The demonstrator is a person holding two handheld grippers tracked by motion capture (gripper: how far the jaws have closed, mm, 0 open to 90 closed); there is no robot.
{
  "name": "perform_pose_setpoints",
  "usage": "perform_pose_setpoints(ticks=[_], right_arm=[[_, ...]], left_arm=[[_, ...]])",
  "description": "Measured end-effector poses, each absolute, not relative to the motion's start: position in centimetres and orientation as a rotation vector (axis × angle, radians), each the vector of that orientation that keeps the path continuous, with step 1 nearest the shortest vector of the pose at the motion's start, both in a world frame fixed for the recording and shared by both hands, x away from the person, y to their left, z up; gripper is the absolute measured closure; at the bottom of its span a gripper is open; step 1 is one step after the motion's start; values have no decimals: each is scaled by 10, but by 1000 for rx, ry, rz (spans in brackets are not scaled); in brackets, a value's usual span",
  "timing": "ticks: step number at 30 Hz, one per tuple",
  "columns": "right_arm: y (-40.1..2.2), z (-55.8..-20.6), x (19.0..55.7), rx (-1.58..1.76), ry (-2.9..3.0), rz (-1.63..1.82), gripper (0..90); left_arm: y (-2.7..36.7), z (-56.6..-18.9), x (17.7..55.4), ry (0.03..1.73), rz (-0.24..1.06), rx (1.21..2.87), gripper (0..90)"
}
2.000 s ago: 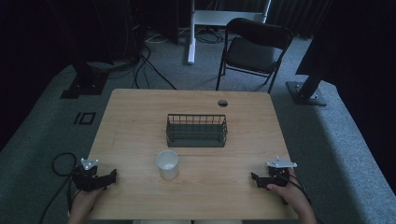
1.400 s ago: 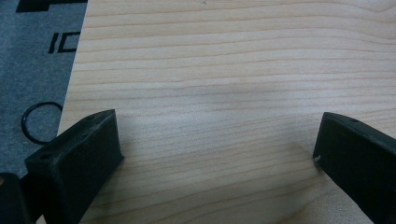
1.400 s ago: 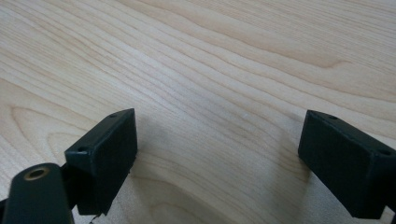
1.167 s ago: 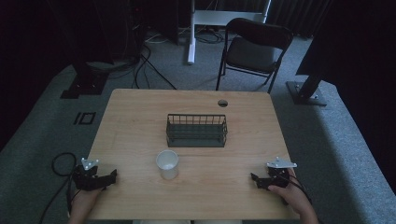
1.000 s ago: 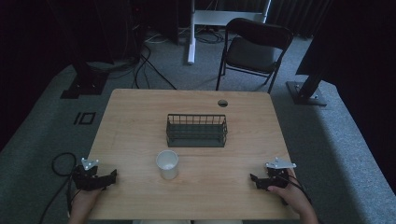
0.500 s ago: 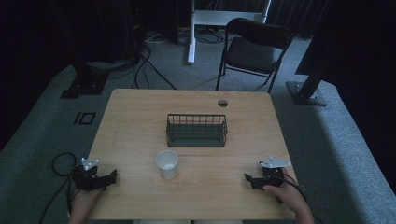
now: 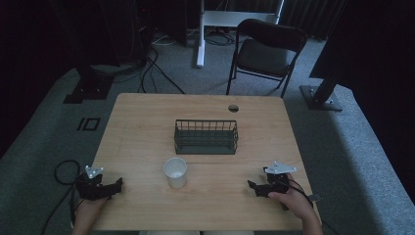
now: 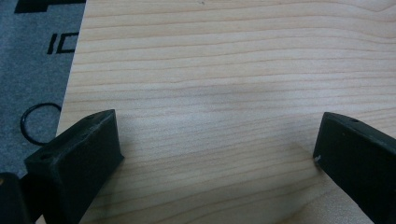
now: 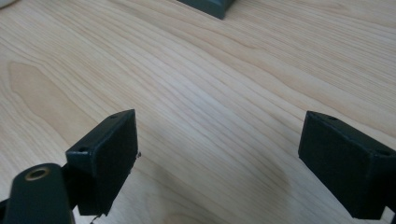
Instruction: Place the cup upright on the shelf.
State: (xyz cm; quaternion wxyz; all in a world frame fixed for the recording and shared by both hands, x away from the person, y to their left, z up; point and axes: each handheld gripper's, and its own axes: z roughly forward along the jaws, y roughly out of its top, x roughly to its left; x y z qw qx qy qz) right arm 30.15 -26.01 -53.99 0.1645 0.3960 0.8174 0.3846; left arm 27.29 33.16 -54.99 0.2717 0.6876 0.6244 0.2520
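Left tongs [image 7: 115, 185] and right tongs [image 7: 253, 186] both spread wide, empty, low over table [image 7: 147, 127]; white cup [image 7: 175, 172] between them, wire basket [image 7: 206, 136] behind it

The high view is looking down and forward over the wooden table [image 7: 147, 132]; both gripper views are skimming that tabletop closely between black jaws.

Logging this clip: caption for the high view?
Open left gripper and right gripper rest near table corners; white cup before wire basket.
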Motion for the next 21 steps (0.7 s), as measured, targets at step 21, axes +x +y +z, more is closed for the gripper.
perform_pose_setpoints(ticks=[21], right_arm=[[-222,-535,308,1002,2397,1128,117]], left_arm=[[332,-550,273,1681,679,1851,9]])
